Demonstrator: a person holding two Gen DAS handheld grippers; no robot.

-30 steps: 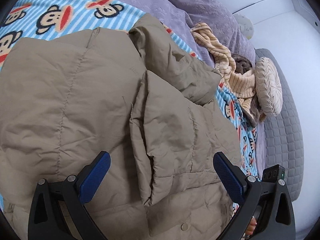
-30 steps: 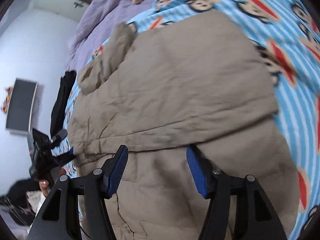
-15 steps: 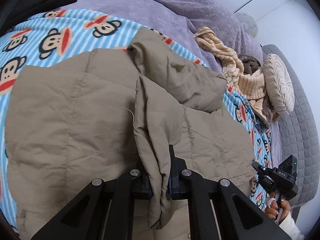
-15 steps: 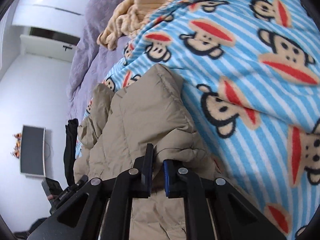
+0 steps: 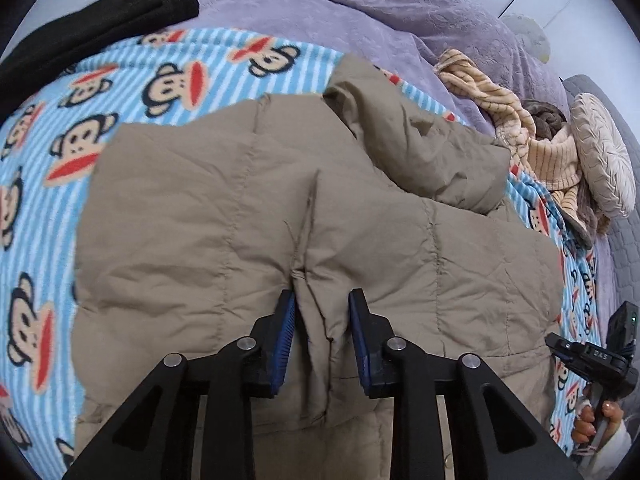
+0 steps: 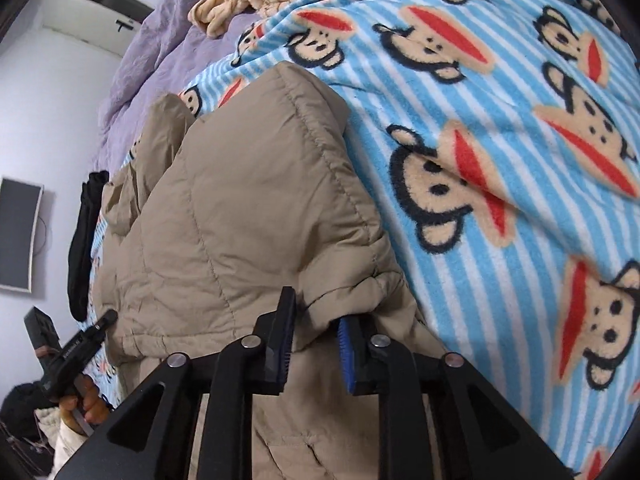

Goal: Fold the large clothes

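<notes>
- Here, a tan quilted jacket (image 5: 248, 216) lies spread on the blue striped monkey-print blanket (image 5: 48, 208), the landmark for all else.
- The left gripper (image 5: 322, 332) stands over the jacket's near part, its blue pads parted, with a raised ridge of fabric between them; the pads do not press it.
- The right gripper (image 6: 314, 340) sits at the jacket's edge beside bare blanket, likewise parted around a fabric fold.
- A black garment (image 5: 100, 20) lies at the blanket's far edge.
- A cream striped cloth (image 5: 532, 140) lies heaped at the blanket's far side, by a round cushion (image 5: 604, 160).
</notes>
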